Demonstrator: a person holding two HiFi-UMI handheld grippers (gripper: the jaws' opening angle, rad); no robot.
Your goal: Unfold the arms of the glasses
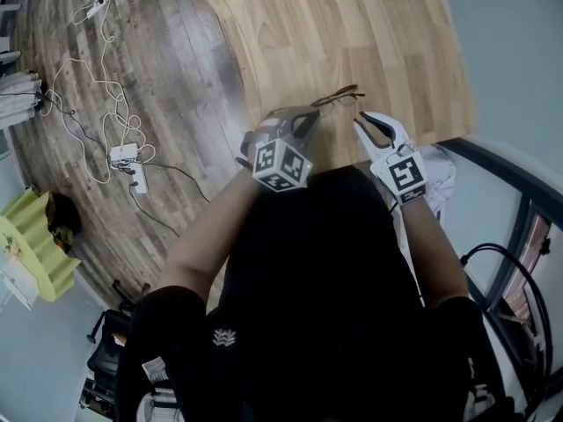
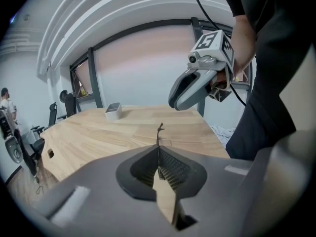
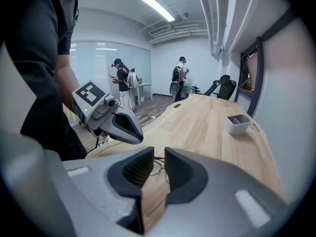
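Note:
The thin dark-framed glasses (image 1: 339, 95) lie on the wooden table (image 1: 352, 33) near its front edge. My left gripper (image 1: 310, 115) reaches their left end and is shut on the glasses. In the left gripper view a thin dark piece of the glasses (image 2: 159, 131) sticks up from the closed tips of the left gripper (image 2: 159, 149). My right gripper (image 1: 362, 122) is just right of the glasses, open, with nothing gripped. In the right gripper view the wire of the glasses (image 3: 159, 166) shows in the gap of the right gripper (image 3: 157, 168), apart from the pads.
A small white container (image 3: 238, 123) stands farther along the table. On the wooden floor to the left lie cables and a power strip (image 1: 123, 156). People stand far off (image 3: 121, 78) beyond the table's end. The person's dark torso fills the lower head view.

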